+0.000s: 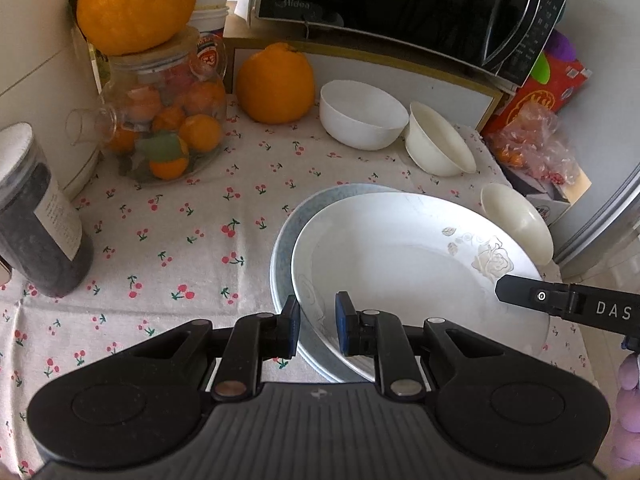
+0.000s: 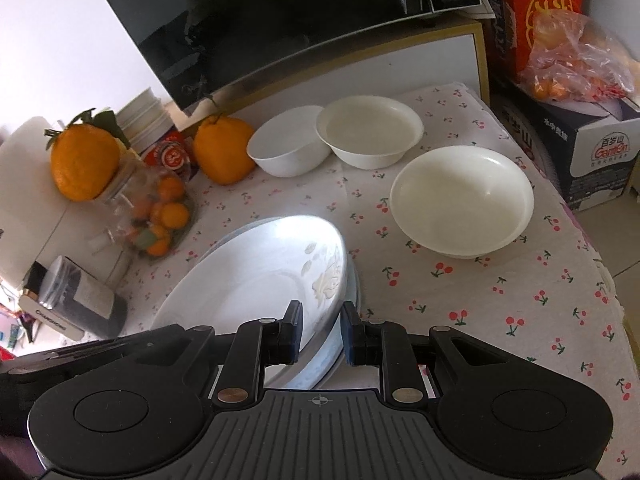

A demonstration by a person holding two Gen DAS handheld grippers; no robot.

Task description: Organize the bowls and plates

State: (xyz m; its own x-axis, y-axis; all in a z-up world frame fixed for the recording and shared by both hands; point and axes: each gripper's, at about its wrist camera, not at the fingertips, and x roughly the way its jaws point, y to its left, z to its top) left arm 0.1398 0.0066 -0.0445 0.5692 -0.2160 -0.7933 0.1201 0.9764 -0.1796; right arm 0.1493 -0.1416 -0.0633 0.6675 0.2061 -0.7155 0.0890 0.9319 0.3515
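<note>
Both tongs are on the same dish here. The left tongs [image 1: 318,322] are nearly closed, blue pads pinching the near rim of the white ceramic plate with a pale rose print [image 1: 400,264]. On the far side of that plate the right tongs [image 2: 320,330] do likewise, jaws drawn in tight on its rim, one pad inside the plate and one outside. In the left wrist view a black finger of the right tongs reaches in over the plate's right edge.

The rose plate sits tilted over a pale blue-grey patterned plate [image 1: 296,216], which peeks out beyond and to the left of the left tongs. Whether the two plates touch, I cannot tell.

Both rest over the cherry-print tablecloth surface [image 1: 172,240]. Ahead of the right tongs and a little to the right stands a wide cream bowl [image 2: 462,204], upright and on its own. Further ahead, a round white bowl [image 2: 286,148] and a cream bowl with a flat rim [image 2: 370,130] touch each other, just beside a large orange citrus fruit [image 2: 224,150].

Far ahead of both tongs sits a black microwave oven [image 1: 400,8] on a white shelf. Off to the left of the left tongs stand a glass jar of small oranges [image 1: 168,128], another big citrus on top of it, and a dark jar with a white lid [image 1: 36,212].
</note>
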